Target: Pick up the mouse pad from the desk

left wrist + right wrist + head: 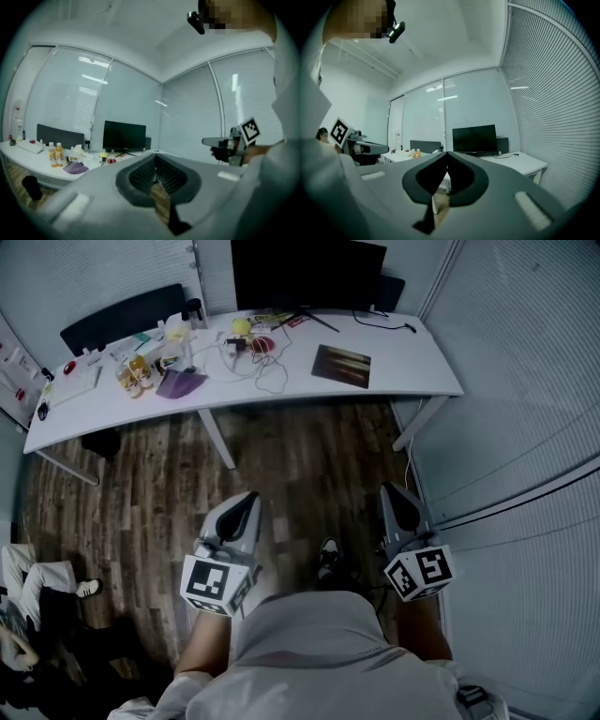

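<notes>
Mouse pad [341, 366]: a thin, dark, flat rectangle with a faint sheen. It lies on the right half of the smooth white desk [422, 367], in front of the black monitor [307, 273] and apart from the loose white cable [270, 376] and clutter to its left. You stand well back from it, with wood-grain floor [309, 451] between. Left gripper [247, 502] and right gripper [391, 493]: both clenched on nothing, jaws together, pointing about level toward the desk. Judged step: the approach. Come up to the pad's near edge, part one gripper's jaws first, then work a jaw under the rim; so thin a sheet probably offers no other purchase.
</notes>
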Tool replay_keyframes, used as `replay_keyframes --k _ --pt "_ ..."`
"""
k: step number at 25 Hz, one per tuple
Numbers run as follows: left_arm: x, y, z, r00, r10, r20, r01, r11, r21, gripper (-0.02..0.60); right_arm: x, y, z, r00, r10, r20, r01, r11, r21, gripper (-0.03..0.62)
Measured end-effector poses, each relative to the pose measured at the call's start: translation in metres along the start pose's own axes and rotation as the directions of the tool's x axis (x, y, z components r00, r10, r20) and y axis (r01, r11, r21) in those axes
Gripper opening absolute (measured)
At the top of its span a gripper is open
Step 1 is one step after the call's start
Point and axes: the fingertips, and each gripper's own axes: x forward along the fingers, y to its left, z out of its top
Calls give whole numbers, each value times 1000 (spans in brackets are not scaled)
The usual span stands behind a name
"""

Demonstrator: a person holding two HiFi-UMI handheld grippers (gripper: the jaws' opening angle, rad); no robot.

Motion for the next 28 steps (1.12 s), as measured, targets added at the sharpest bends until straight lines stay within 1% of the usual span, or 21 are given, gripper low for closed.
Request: replay_keyframes --k 5,9,11,12,14,16,17,19,21,24,26,28 --pt "75 2 17 1000 27 -9 -27 999 28 2 48 -63 5 999 37 -2 -37 999 24 6" --pt "141 -5 23 998 43 -40 -42 999 13 2 79 -130 5 999 35 -23 -34 997 69 6" --pt "176 -7 32 998 58 -23 -57 998 20 2 95 -165 7 999 36 -29 -33 995 91 6" --pt "192 -8 36 998 68 -9 -68 997 24 2 102 -180 10 999 36 -22 -34 995 93 6" --pt "220 -10 41 996 87 4 -87 996 20 2 111 -210 22 999 20 26 -21 997 76 6" --pt "244 -11 43 995 99 4 -99 995 8 2 118 -241 34 997 -12 80 7 998 67 6" --pt "254 -10 44 995 101 2 -101 995 3 2 124 -253 36 996 -23 88 17 997 75 6" --pt "273 -7 46 995 102 -3 -102 995 -3 2 137 -270 34 997 -26 68 20 996 91 6" --pt "292 -3 48 995 99 -1 -99 995 -3 2 152 -282 27 1000 -15 23 12 995 97 6" --pt "323 6 44 996 85 -11 -85 996 10 2 182 -298 11 1000 -2 -28 5 993 117 6" --pt "340 17 39 997 79 -19 -79 997 8 3 203 -304 2 999 4 -42 1 992 127 6" --pt "355 32 35 997 76 -22 -76 997 -2 3 225 -306 -1 999 12 -49 -6 993 115 6"
